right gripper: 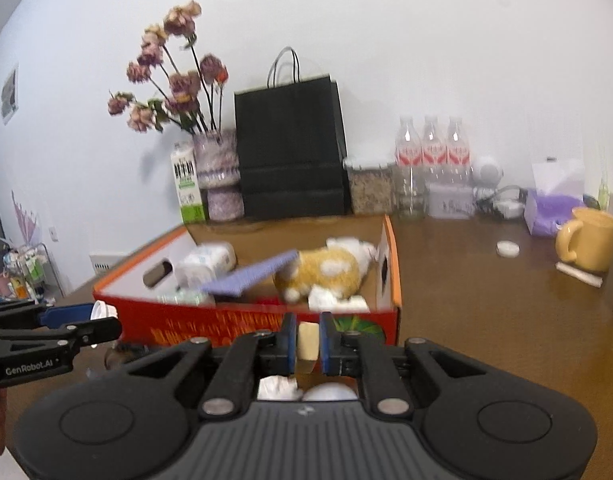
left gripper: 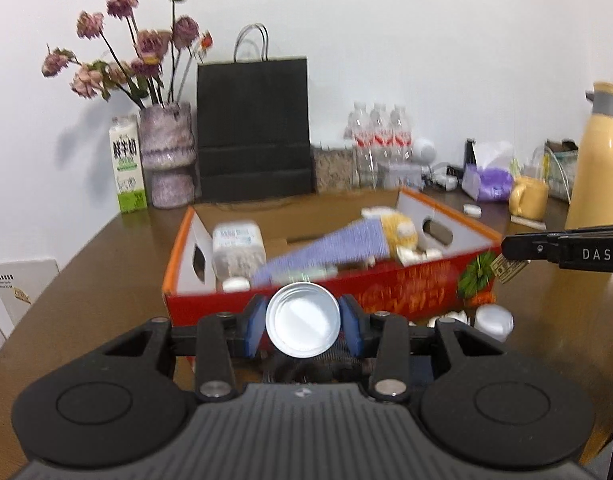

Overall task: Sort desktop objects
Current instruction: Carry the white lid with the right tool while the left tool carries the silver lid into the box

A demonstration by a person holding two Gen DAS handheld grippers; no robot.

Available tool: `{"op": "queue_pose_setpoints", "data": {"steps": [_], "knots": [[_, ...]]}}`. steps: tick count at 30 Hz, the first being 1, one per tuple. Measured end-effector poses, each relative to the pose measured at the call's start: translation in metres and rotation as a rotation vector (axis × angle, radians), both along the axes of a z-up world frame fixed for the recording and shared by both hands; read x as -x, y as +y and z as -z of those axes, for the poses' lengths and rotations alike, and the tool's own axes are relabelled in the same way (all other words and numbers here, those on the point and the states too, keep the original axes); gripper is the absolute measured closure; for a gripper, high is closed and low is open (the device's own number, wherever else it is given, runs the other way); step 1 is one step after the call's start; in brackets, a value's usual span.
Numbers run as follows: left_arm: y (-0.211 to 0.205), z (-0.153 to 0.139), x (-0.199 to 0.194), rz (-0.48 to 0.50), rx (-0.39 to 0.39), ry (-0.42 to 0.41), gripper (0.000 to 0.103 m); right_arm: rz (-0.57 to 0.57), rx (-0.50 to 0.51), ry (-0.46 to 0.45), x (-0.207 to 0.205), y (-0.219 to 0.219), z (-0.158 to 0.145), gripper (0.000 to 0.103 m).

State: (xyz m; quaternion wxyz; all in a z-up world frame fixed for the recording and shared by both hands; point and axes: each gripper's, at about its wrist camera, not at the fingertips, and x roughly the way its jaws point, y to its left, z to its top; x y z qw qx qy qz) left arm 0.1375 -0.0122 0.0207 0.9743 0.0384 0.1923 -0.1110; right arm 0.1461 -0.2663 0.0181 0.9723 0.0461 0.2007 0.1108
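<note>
Altogether three water bottles (right gripper: 432, 160), one mug (right gripper: 586, 245)

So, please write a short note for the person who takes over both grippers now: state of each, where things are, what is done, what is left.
Left gripper: shut on a small white jar, held just in front of the red box.
Right gripper: shut on a small tan packet, also near the box front.
Done: a plush toy, a purple pad and a white bottle lie in the box.
Left: drop both held items in, then gather the white pieces on the table beside the box.
</note>
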Motion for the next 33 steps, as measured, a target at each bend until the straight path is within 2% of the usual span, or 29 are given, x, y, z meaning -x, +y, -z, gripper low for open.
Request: {"op": "queue_pose_setpoints", "data": {"steps": [6, 13, 27, 33], "knots": [[0.004, -0.023, -0.018, -0.044, 0.035, -0.065, 0.062, -0.013, -0.013, -0.059, -0.021, 0.009, -0.022, 0.092], [0.006, -0.033, -0.055, -0.111, 0.071, -0.085, 0.062, -0.021, -0.023, -0.075, -0.060, 0.020, -0.030, 0.092], [0.012, -0.001, -0.118, -0.198, 0.089, -0.021, 0.062, -0.014, -0.060, -0.023, -0.116, 0.015, 0.010, 0.092], [0.008, 0.008, -0.119, -0.197, 0.049, -0.022, 0.062, -0.019, -0.058, 0.005, -0.122, 0.016, 0.022, 0.092]]}}
